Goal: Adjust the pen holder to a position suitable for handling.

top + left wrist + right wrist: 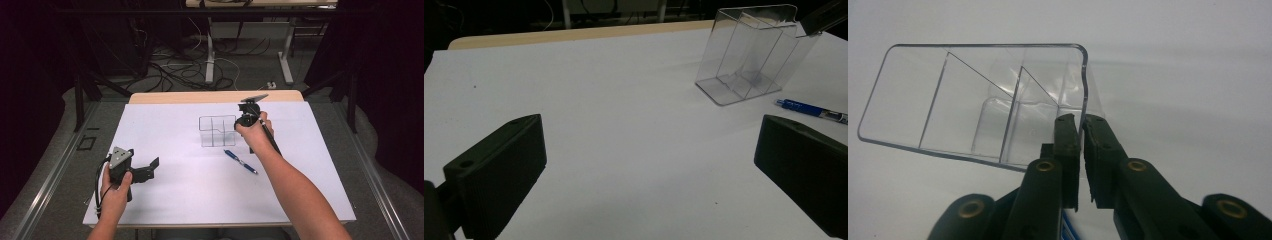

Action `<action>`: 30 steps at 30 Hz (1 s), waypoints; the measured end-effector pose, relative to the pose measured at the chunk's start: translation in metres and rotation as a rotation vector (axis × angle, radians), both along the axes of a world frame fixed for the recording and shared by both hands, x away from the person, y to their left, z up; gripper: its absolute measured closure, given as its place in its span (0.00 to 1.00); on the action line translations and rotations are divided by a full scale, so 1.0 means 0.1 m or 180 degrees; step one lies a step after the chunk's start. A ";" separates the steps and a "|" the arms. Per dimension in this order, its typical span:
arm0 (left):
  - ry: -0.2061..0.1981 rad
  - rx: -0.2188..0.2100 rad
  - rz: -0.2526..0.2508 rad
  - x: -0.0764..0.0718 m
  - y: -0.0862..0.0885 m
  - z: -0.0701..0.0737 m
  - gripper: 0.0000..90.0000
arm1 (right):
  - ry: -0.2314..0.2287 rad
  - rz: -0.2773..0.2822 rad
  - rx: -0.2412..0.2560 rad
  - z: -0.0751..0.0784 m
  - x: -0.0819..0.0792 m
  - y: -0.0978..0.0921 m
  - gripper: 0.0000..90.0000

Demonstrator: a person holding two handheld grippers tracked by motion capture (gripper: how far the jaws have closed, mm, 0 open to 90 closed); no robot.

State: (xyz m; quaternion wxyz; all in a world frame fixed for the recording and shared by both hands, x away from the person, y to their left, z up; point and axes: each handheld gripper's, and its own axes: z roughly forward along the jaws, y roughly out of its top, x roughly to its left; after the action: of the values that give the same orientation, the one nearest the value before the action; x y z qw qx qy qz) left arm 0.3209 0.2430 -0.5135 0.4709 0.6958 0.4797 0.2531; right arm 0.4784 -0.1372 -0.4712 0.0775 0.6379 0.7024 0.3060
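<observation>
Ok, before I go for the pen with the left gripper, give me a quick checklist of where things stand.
1. Right gripper shut on the clear organizer wall: ok.
2. Organizer upright on the table, compartments empty: ok.
3. Left gripper open, holding nothing: ok.
4. Blue pen lying free on the white sheet, beside the organizer: ok.
5. Pen apart from the right forearm: cannot tell, they look close.

a clear plastic organizer (217, 131), split by thin partitions into compartments, is standing upright with its open top facing up near the middle of the white surface (200, 180), its right wall being pinched at the rim.
</observation>
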 end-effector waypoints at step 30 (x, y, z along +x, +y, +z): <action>0.0039 0.0010 -0.0010 0.00 0.01 0.00 0.00 | -0.1101 0.0797 0.0005 0.23 -0.18 -0.29 0.49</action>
State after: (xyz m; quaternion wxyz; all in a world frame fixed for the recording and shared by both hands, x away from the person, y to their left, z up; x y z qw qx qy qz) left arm 0.3205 0.2438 -0.5135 0.4673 0.6988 0.4811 0.2488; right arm 0.4602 -0.1666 -0.4480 0.1577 0.4837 0.7522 0.4187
